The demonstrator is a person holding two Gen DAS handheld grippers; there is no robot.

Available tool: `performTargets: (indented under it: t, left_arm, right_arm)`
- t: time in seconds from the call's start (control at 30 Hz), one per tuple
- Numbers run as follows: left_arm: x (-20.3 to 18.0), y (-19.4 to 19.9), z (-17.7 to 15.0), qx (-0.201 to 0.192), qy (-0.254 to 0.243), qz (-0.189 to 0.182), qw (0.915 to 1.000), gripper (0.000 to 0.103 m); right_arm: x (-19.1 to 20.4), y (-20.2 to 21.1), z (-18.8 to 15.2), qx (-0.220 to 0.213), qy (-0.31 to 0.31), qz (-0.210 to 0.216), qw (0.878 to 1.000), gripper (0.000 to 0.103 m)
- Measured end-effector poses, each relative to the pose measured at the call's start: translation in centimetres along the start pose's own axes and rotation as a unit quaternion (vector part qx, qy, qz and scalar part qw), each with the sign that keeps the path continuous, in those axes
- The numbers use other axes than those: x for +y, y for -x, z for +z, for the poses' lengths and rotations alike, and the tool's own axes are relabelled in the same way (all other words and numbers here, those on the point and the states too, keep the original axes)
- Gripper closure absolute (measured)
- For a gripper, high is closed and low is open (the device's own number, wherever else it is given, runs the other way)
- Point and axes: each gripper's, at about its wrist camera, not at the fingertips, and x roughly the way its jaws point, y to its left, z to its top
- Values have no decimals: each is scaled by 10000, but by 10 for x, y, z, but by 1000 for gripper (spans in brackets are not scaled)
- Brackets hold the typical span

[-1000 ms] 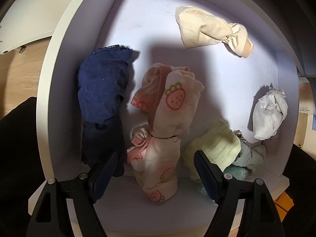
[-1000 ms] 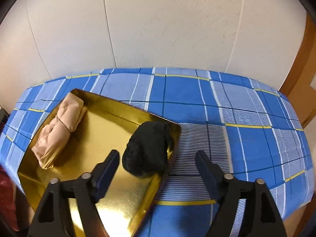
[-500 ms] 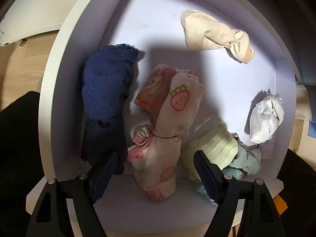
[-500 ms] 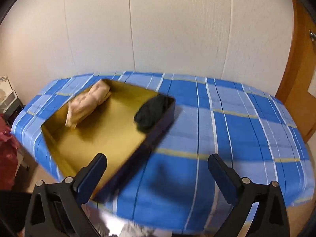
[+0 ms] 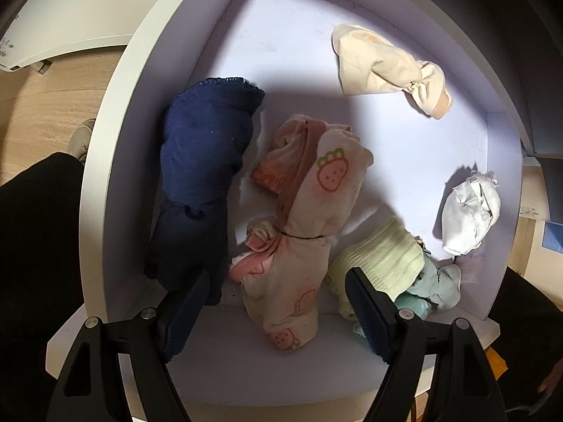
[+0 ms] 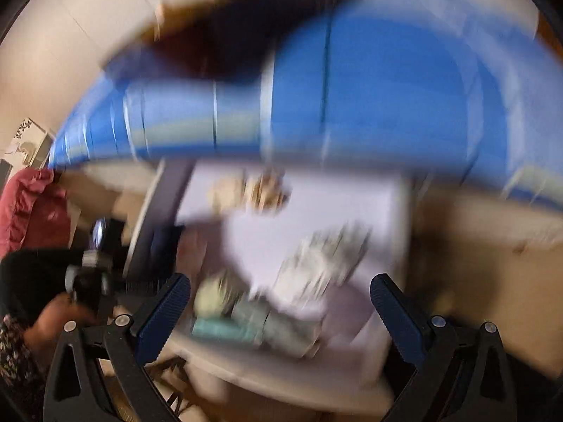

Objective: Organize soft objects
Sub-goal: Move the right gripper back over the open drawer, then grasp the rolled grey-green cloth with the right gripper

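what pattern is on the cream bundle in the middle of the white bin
Pink strawberry faces with green leaves on the cream bundle; clearest in the left wrist view.

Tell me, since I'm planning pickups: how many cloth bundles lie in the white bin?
6: cream far right, white right, navy left, strawberry-print centre, yellow-green and mint near right. More may hide underneath.

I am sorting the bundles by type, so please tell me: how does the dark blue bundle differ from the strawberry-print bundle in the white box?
The dark blue bundle is one plain colour with a lace-like edge at its far end; the strawberry-print bundle is cream and pink with printed fruit. The blue one lies against the wall of the white box; the printed one lies nearer the middle. A dark band visibly cinches the printed one. Both are long, rolled, and side by side.
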Motion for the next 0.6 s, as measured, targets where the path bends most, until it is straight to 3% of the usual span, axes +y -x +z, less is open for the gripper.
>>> performTargets:
  t: [0.03,0.13,0.33,0.43,0.6]
  left_arm:
    - [-2,-2,0,7,-12,7,10000,22]
    - [-6,-4,-1,39,-95,54,9999,22]
    - [-25,-6,7,-79,-356,29,9993,23]
    - [-35,-13,10,-27,-524,-64,9986,24]
    - [-47,-24,14,61,-668,-136,9977,24]
  right_arm:
    - [-2,-14,-4,286,-127,69,9995,0]
    - [-7,-37,-16,525,-338,-143,9979,1]
    - [6,-74,-26,1007,459,-577,9922,9]
    - [13,-95,-33,1375,758,-608,9857,25]
    - [12,-118,-39,1733,782,-662,9795,28]
